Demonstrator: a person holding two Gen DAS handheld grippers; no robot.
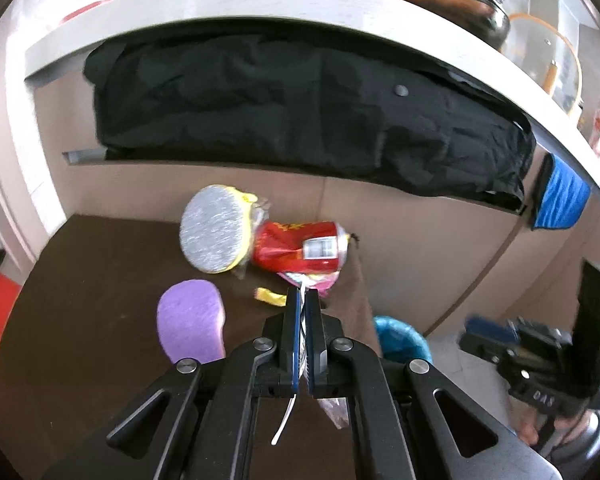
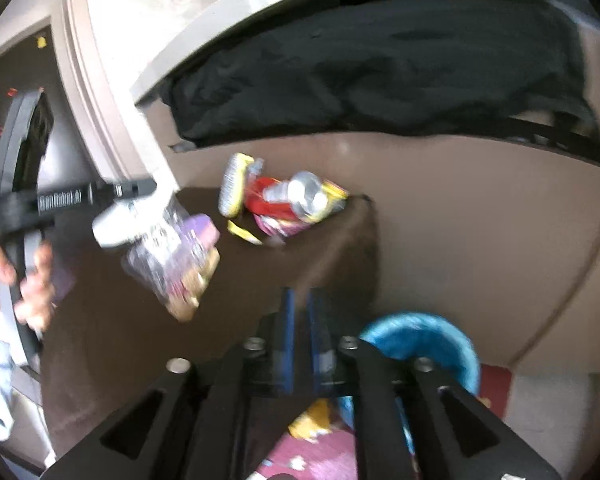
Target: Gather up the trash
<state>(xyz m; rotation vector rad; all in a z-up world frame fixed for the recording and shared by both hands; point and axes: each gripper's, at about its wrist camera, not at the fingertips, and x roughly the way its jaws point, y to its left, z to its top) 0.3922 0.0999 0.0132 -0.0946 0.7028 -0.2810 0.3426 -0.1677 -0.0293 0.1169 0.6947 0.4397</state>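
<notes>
On the dark brown surface [image 1: 80, 280], toward its far right corner, lies a heap of trash: a crushed red drink can [image 1: 304, 249] on its side, a round silver-faced yellow packet [image 1: 214, 229] leaning against the can's left end, and a pink-and-white wrapper [image 1: 314, 281] just under the can. A small yellow wrapper scrap [image 1: 269, 295] lies near the heap, on its near side, and a flat purple oval sponge [image 1: 191, 322] rests further left and nearer.

The left tongs [image 1: 302, 300] are closed tight on a crinkled clear plastic bag [image 2: 172, 256], which the right wrist view shows hanging below them over the surface; a hand [image 2: 32, 280] grips their handle at the left edge. The right tongs [image 2: 301, 296] stand partly open, nothing between the blue pads, above the near right edge of the surface. Beside that edge, low on the right, sits a bin lined with a blue bag [image 2: 424, 340]. A black garment [image 1: 300, 112] fills the shelf behind.
</notes>
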